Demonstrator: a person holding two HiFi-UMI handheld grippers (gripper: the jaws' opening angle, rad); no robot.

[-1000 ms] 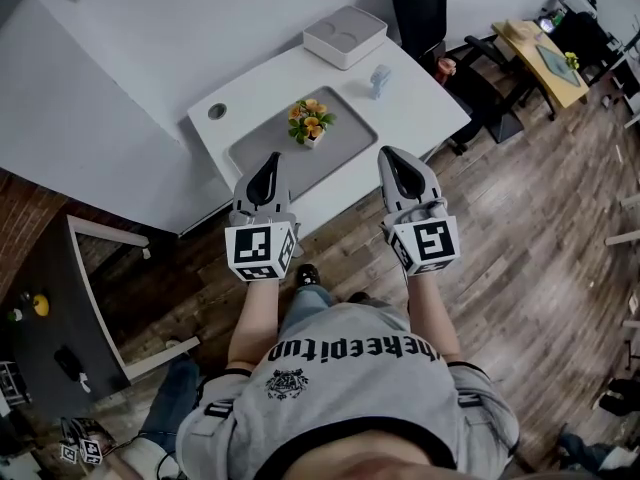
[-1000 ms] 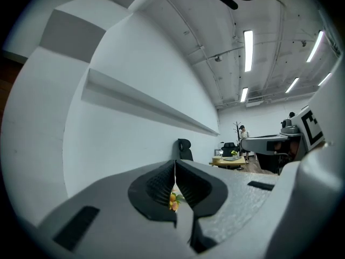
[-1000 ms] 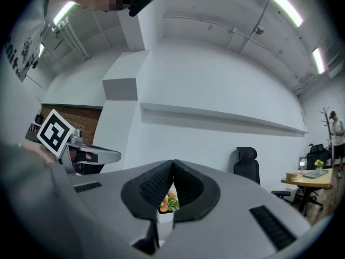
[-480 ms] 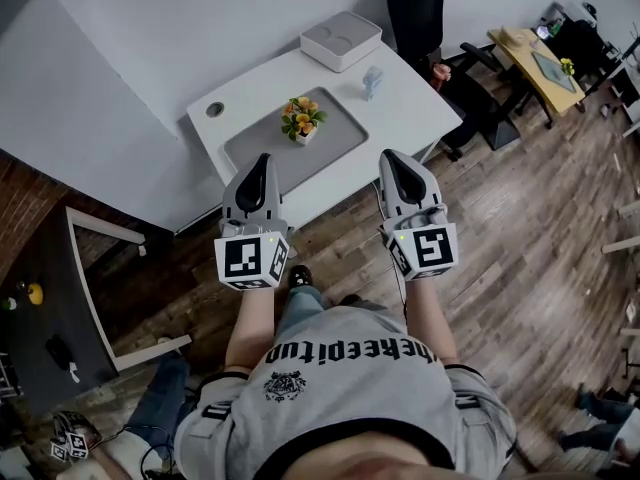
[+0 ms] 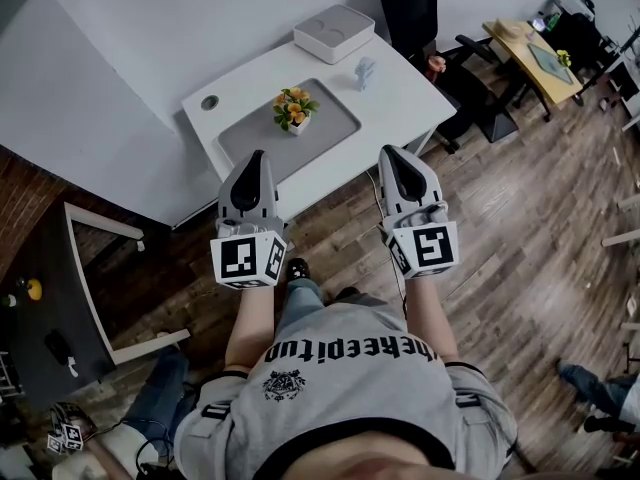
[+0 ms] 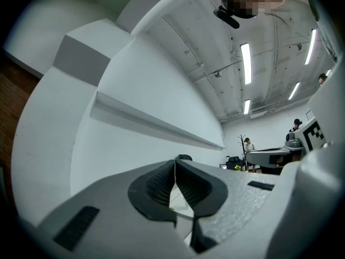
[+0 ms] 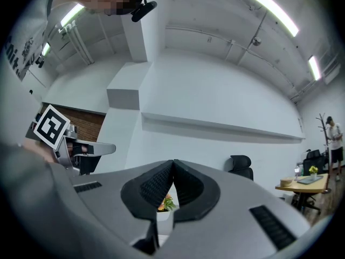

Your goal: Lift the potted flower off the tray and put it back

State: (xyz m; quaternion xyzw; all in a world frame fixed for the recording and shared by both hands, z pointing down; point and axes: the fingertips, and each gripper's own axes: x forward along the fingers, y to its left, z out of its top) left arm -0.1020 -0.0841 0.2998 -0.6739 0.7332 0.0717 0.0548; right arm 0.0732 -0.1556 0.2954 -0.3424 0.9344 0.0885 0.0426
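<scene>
White desk (image 5: 398, 103), grey tray (image 5: 325, 130), wooden floor (image 5: 525, 253).

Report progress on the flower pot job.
Done: nothing that shows; the potted flower stands on the tray, whether untouched or already returned I cannot tell. In hand: nothing; left gripper and right gripper are shut, empty, short of the desk. Left: possibly the whole lift and return.

Orange potted flower (image 5: 292, 110) upright on grey tray (image 5: 335, 128).
</scene>
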